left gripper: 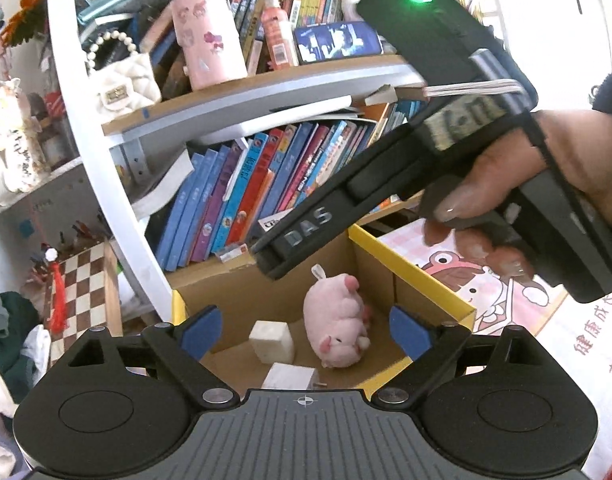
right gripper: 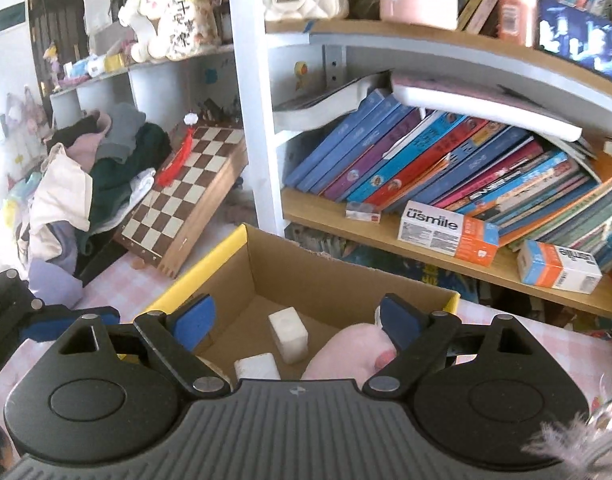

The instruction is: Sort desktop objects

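Note:
A cardboard box (left gripper: 434, 280) with yellow rim tape stands in front of the bookshelf. Inside lie a pink plush pig (left gripper: 340, 322) on its side and two white blocks (left gripper: 271, 340). My left gripper (left gripper: 306, 334) hovers above the box, open, nothing between its blue pads. The right-hand tool crosses the left wrist view, held by a hand (left gripper: 518, 184). In the right wrist view the same box (right gripper: 301, 268) holds the pig (right gripper: 346, 354) and white blocks (right gripper: 288, 332). My right gripper (right gripper: 297, 330) is open above them, touching neither.
A bookshelf (right gripper: 386, 236) packed with leaning books stands right behind the box, with toothpaste cartons (right gripper: 448, 232) on its lower board. A chessboard (right gripper: 185, 196) leans at the left beside a heap of clothes (right gripper: 97, 176). A pink printed cloth (left gripper: 518, 304) covers the desk.

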`<state>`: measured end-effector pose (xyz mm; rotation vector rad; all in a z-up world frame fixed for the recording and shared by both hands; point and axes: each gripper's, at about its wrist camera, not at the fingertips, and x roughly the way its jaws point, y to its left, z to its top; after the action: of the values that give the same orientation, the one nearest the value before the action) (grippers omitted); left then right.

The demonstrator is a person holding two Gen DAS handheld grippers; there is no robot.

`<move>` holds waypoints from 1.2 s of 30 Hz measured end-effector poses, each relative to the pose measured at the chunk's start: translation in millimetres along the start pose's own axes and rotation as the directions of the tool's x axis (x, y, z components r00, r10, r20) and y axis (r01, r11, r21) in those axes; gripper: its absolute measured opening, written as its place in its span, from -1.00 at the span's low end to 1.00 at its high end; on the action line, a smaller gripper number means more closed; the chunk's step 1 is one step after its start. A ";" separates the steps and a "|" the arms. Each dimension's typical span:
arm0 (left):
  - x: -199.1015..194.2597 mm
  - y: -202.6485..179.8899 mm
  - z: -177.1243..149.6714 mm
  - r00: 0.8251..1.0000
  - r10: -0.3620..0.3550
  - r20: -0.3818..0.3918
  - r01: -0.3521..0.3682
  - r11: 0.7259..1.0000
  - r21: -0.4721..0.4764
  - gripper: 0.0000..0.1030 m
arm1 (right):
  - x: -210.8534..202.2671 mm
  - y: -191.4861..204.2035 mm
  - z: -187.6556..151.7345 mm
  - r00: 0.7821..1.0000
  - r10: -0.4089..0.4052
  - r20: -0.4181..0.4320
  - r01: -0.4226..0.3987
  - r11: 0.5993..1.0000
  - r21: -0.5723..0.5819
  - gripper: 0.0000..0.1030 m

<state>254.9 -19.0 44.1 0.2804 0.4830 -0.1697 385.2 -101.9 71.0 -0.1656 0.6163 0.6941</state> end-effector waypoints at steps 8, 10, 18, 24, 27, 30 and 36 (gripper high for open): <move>-32.8 3.0 -14.9 1.000 0.013 0.011 -0.013 1.000 -0.019 0.83 | -42.7 18.1 -27.6 0.989 -0.111 0.096 0.117 0.991 -0.063 0.80; -41.8 4.6 -19.7 1.000 0.019 0.013 -0.019 1.000 -0.024 0.87 | -52.0 22.9 -35.9 0.986 -0.125 0.110 0.133 0.988 -0.077 0.83; -71.2 14.8 -39.2 0.997 0.070 0.018 -0.067 0.992 -0.108 0.88 | -94.2 37.8 -70.2 0.972 -0.178 0.151 0.188 0.981 -0.054 0.91; -86.0 13.1 -55.8 0.996 0.086 0.014 -0.083 0.981 -0.175 0.89 | -116.8 42.3 -97.8 0.964 -0.223 0.146 0.221 0.975 0.031 0.92; -92.3 11.7 -64.8 0.996 0.084 0.003 -0.082 0.979 -0.186 0.89 | -124.5 45.7 -111.8 0.958 -0.252 0.135 0.246 0.968 0.057 0.93; -98.9 12.0 -73.9 0.996 0.089 -0.010 -0.090 0.977 -0.196 0.89 | -130.8 49.4 -126.0 0.954 -0.276 0.120 0.267 0.960 0.084 0.93; -112.0 16.4 -89.7 0.995 0.097 -0.034 -0.102 0.969 -0.227 0.89 | -136.7 61.8 -153.2 0.950 -0.303 0.077 0.295 0.951 0.097 0.93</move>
<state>122.1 34.4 25.4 0.0808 0.5053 -0.0121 190.5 -181.8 29.8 -0.1442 0.5184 0.3787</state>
